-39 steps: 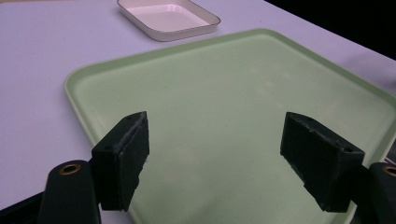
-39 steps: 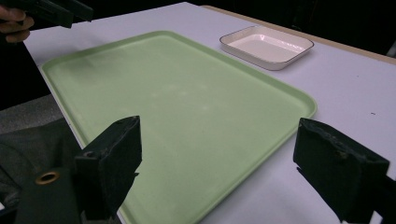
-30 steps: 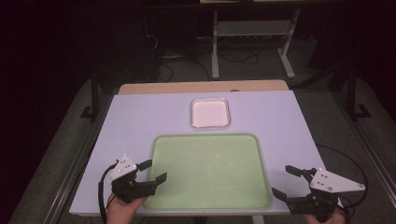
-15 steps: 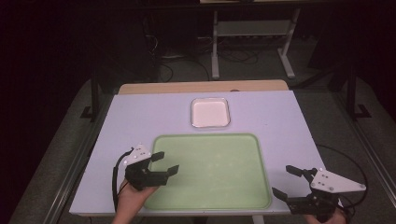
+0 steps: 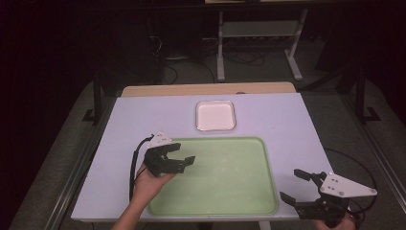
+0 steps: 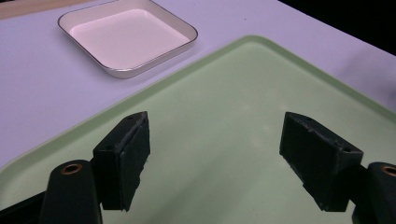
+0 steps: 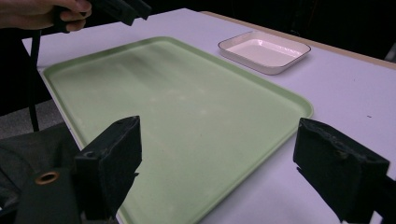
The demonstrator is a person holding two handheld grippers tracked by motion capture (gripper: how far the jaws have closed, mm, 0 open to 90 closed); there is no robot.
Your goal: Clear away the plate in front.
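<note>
The left gripper [image 5: 183, 152], jaws apart, hung over the green tray [image 5: 225, 201]; the right gripper [image 5: 296, 185] waited open too. The tray looked stiff, light and slick, best pinched at its raised rim.

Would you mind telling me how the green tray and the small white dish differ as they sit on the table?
The green tray is much larger than the white dish. The tray is pale green and oblong, the dish white and nearly square. The tray lies at the near edge under the left hand-held gripper; the dish sits beyond it. Both are empty, shallow and round-cornered.
</note>
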